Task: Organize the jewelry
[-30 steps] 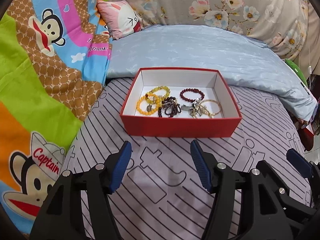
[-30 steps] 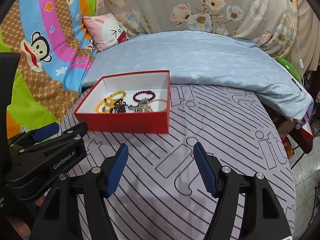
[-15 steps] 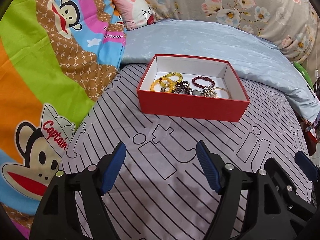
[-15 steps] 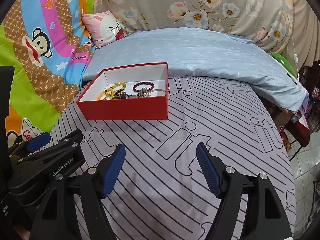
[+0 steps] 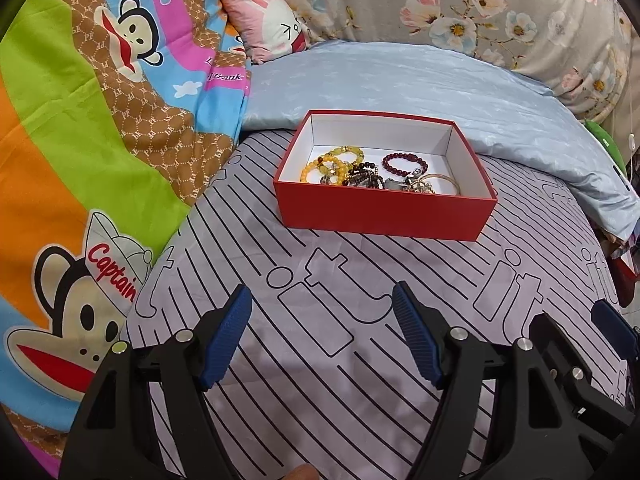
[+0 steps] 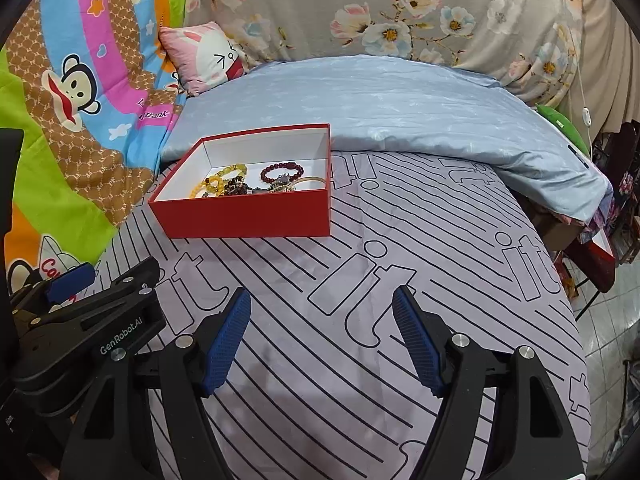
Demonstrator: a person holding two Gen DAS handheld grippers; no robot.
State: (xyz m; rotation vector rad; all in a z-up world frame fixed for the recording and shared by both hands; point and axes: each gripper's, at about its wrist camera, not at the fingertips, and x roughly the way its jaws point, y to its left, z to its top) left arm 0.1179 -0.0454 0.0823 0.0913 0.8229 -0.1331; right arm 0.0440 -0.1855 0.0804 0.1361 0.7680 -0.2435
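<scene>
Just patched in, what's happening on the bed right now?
A person holds two grippers above the striped bedsheet, both aimed at a red box that holds the jewelry. The left gripper and right gripper are open and empty, short of the box. Yellow bead bracelets, a dark red bracelet and tangled metal pieces lie inside, untouched.

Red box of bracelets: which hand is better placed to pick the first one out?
Left, probably. In its view the red box sits almost straight ahead of the open left tongs. From the right tongs, also open and empty, the box lies off to the left, past the left tongs.
</scene>
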